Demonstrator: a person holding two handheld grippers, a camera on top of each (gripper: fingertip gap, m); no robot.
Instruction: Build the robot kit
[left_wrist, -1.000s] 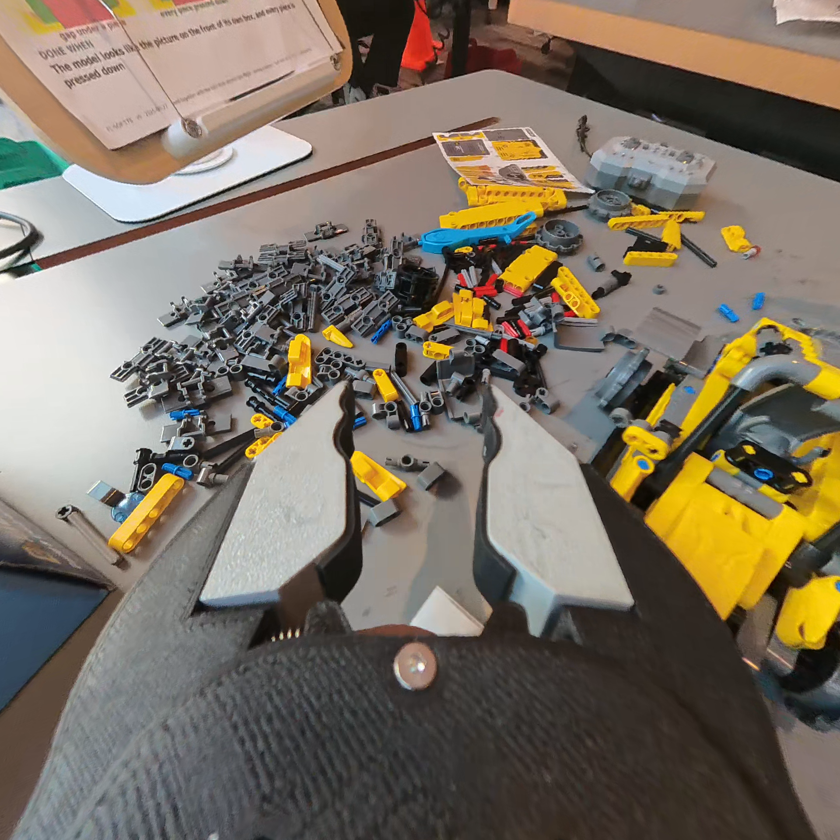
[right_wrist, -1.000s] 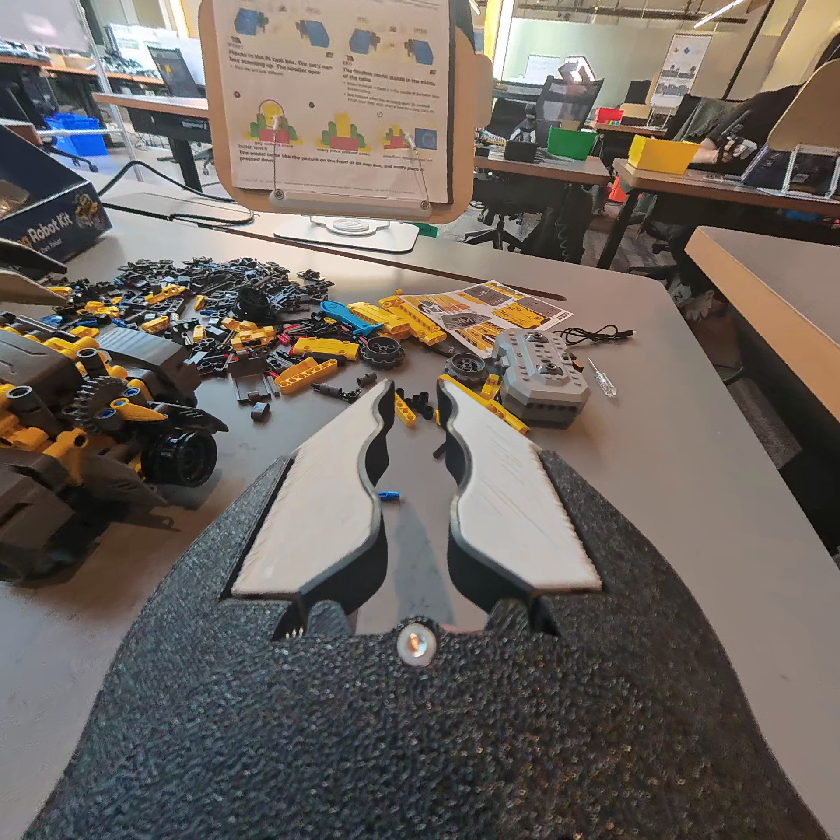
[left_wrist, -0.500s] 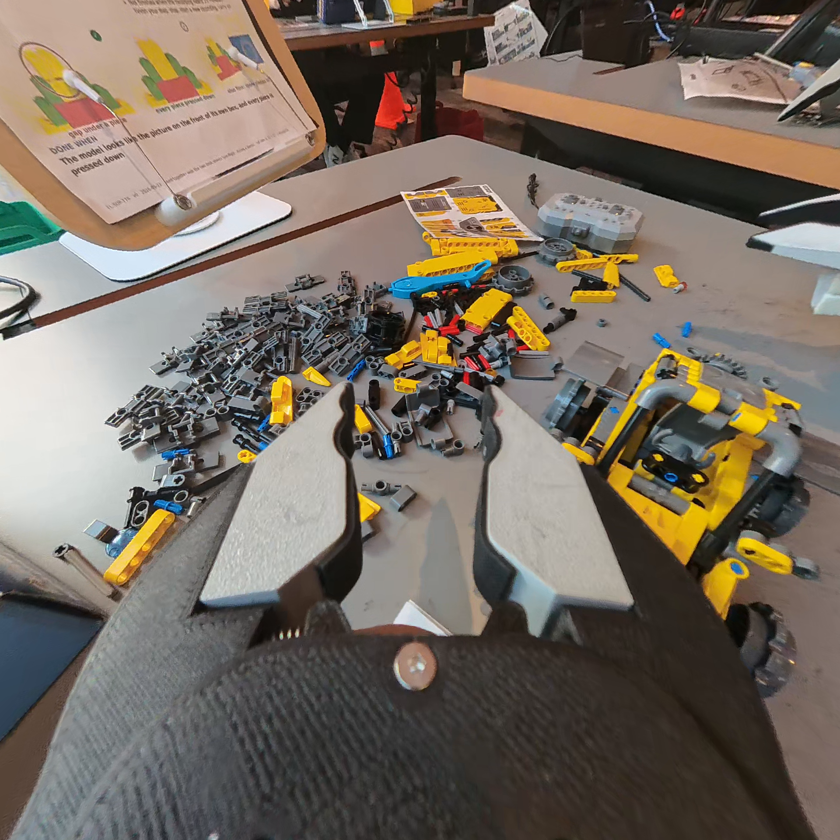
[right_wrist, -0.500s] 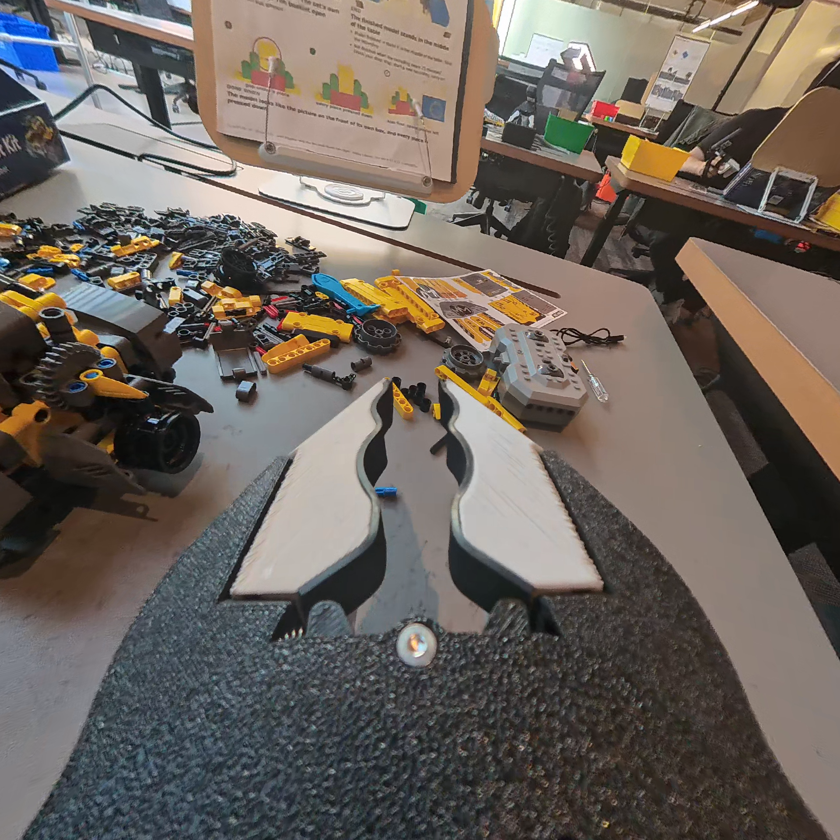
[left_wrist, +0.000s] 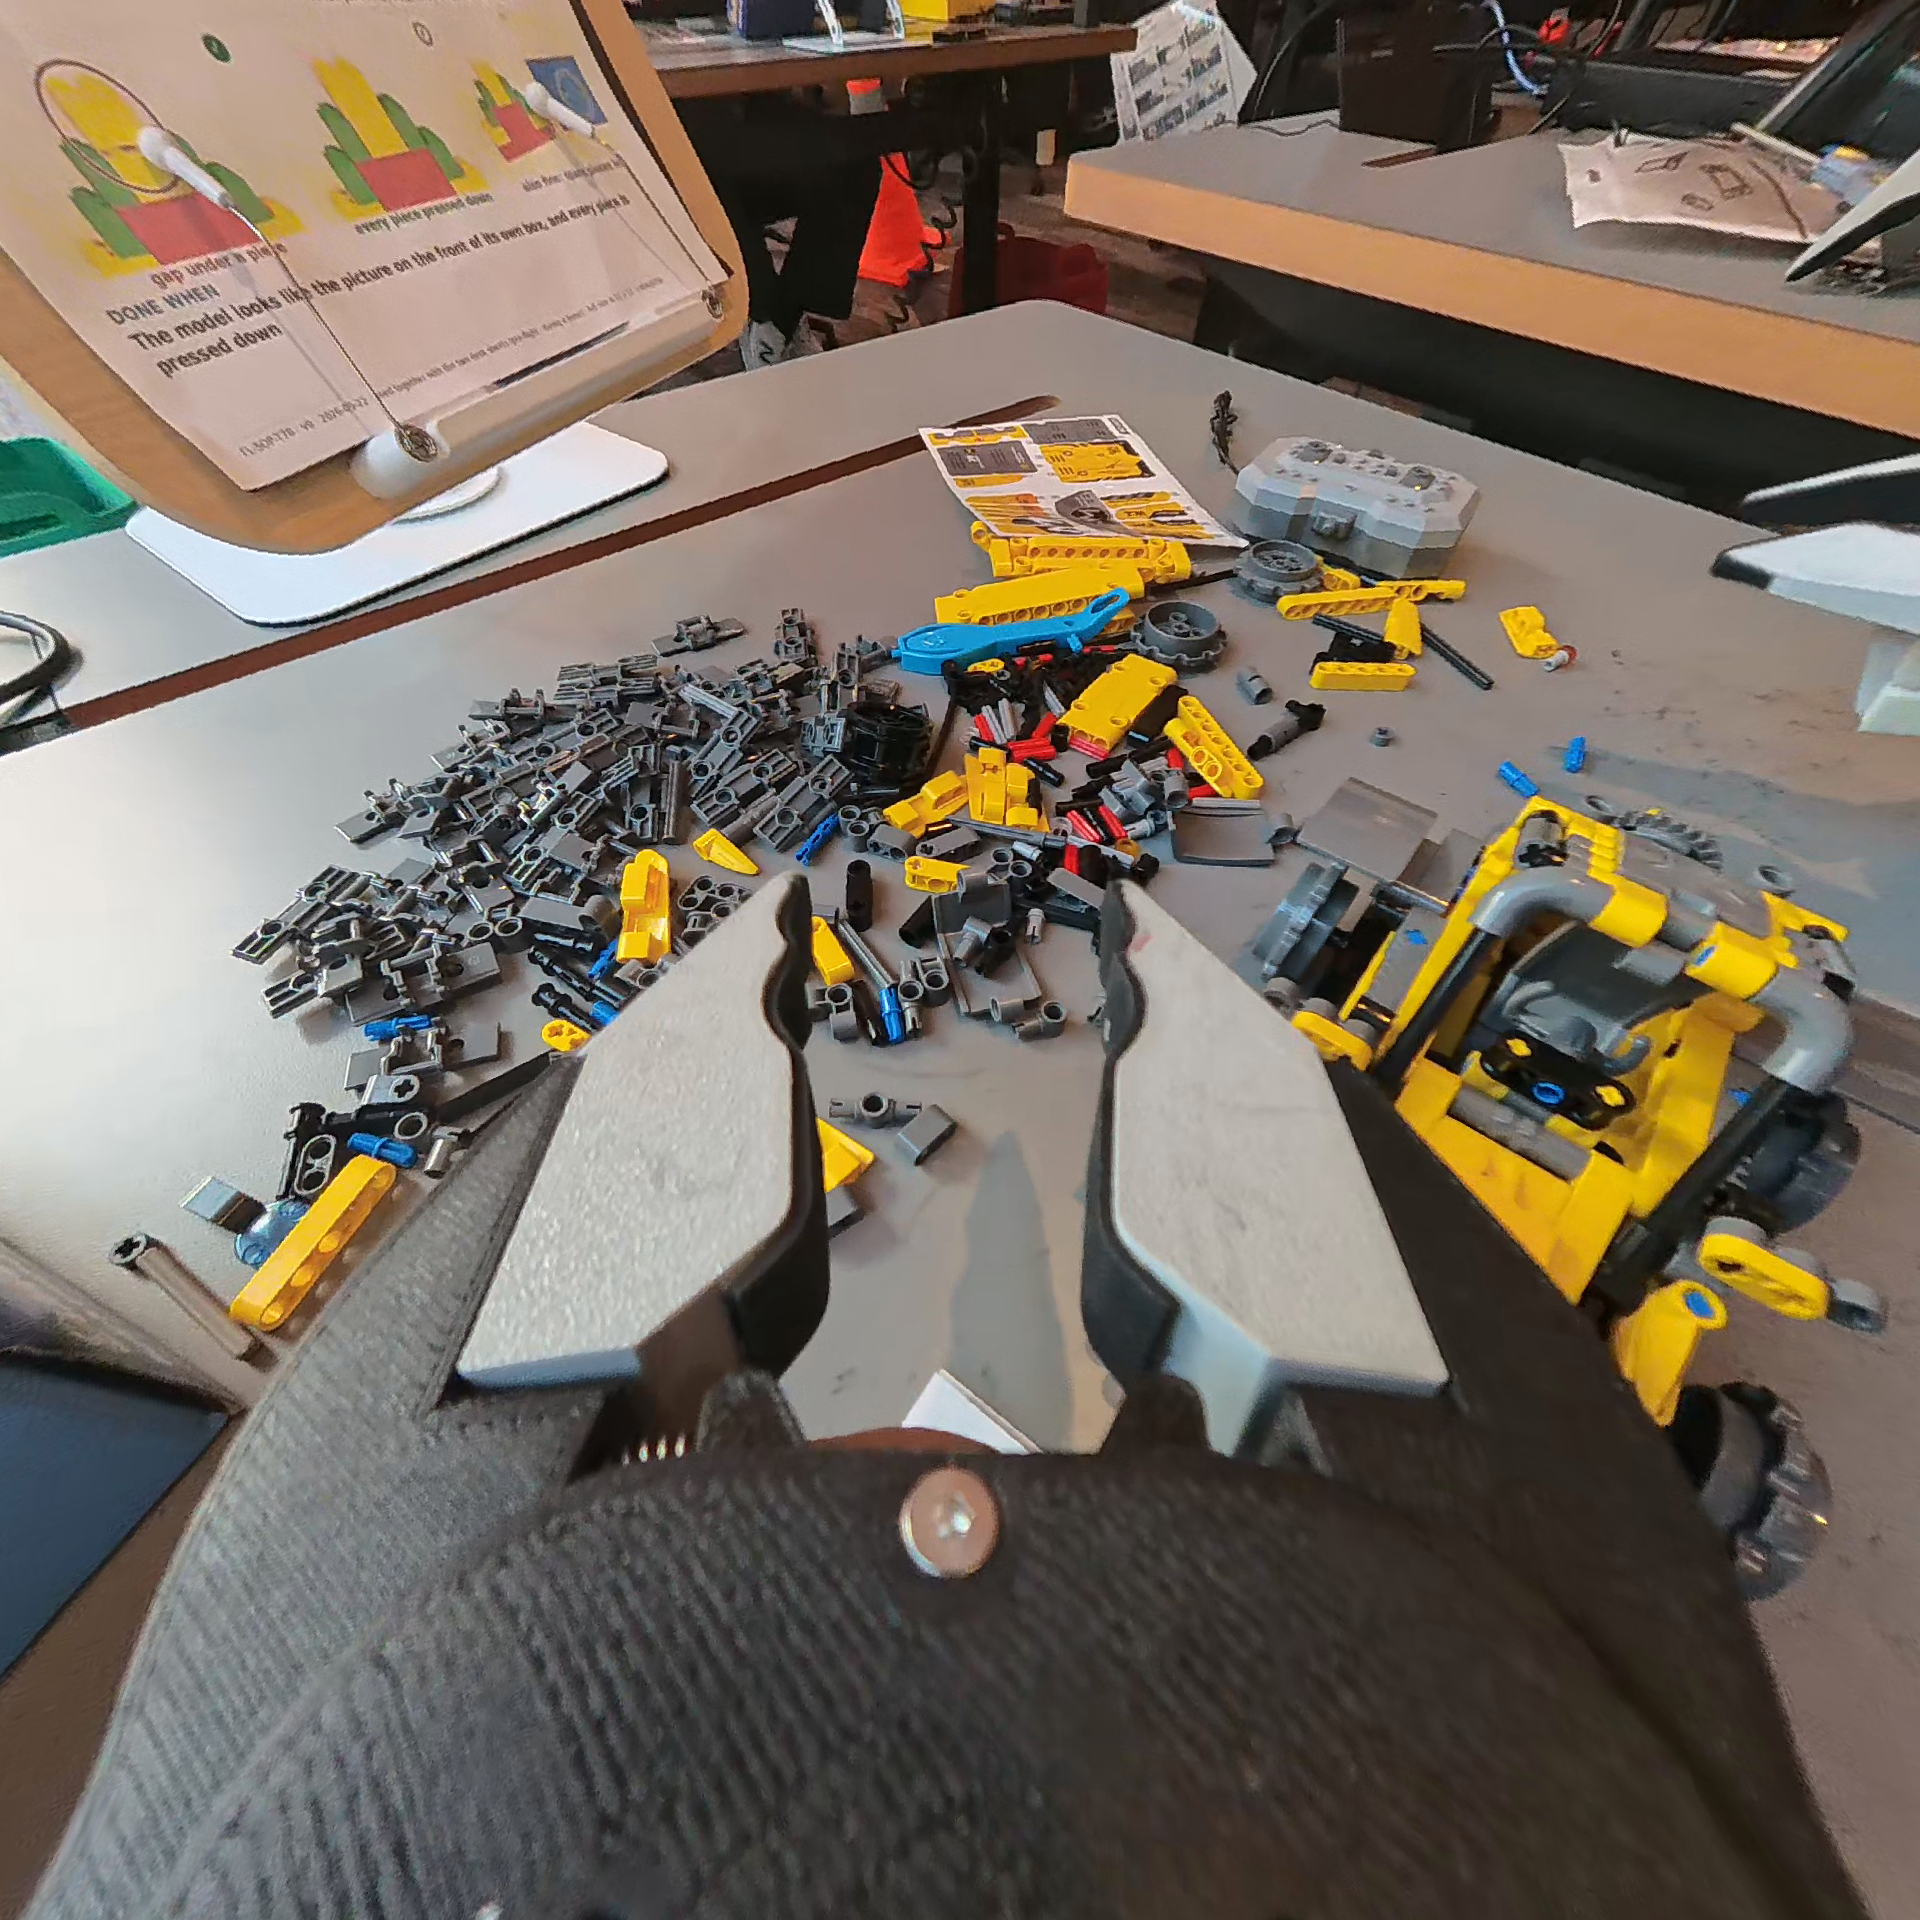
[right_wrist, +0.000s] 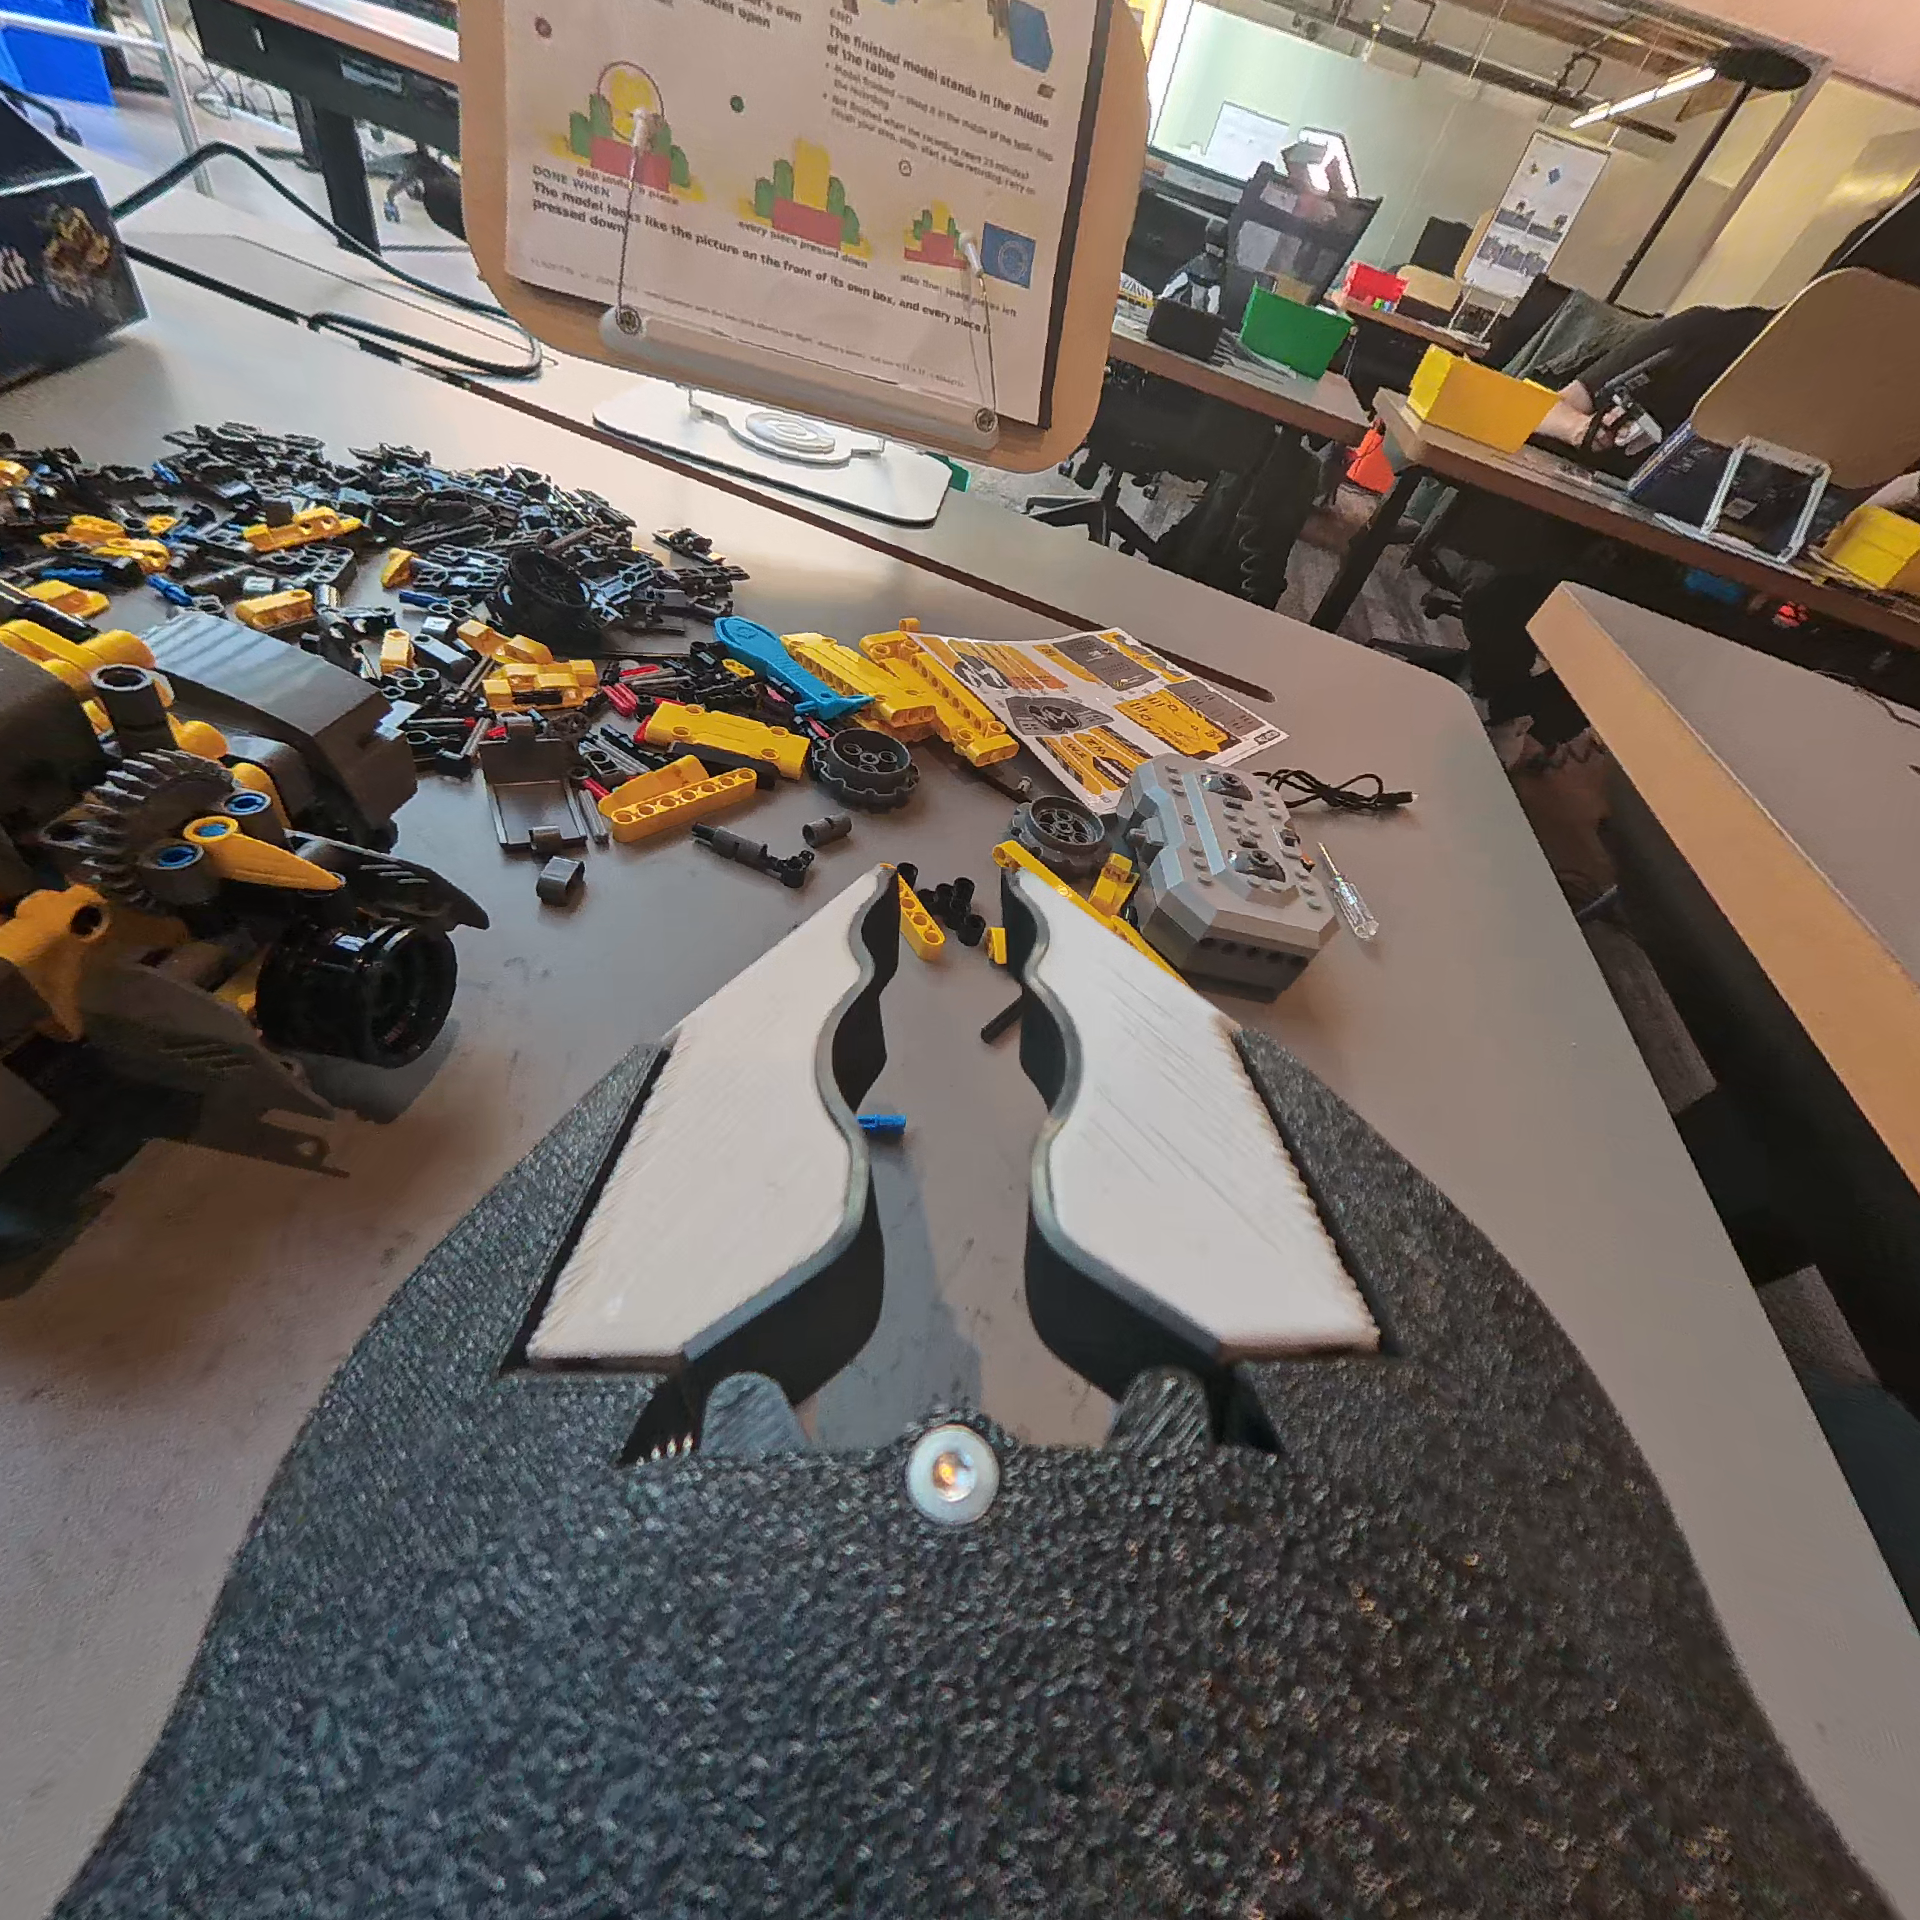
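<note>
My left gripper (left_wrist: 956, 904) is open and empty, held above loose small grey, black and blue pieces (left_wrist: 935, 987) on the grey table (left_wrist: 156, 883). A part-built yellow and grey vehicle model (left_wrist: 1558, 1039) stands just right of it. My right gripper (right_wrist: 948, 883) is open with a narrow gap and empty, low over the table. Its tips are near a short yellow beam (right_wrist: 920, 920) and small black connectors (right_wrist: 956, 899). A small blue pin (right_wrist: 881, 1122) lies on the table between its fingers. The model (right_wrist: 208, 862) is to its left.
A pile of dark grey pieces (left_wrist: 582, 790), yellow beams (left_wrist: 1081, 597), a blue tool (left_wrist: 997, 634), a sticker sheet (left_wrist: 1070, 483) and a grey battery box (right_wrist: 1216, 862) lie on the table. An instruction sheet on a stand (right_wrist: 790, 208) stands at the back. The table edge (right_wrist: 1558, 935) is at right. There is about 25 cm between the tips of the two grippers.
The left gripper has drawn back and risen, so the whole model and the other gripper's finger now show. The right gripper has moved slightly forward and tilted. Both jaws keep the same gap.
</note>
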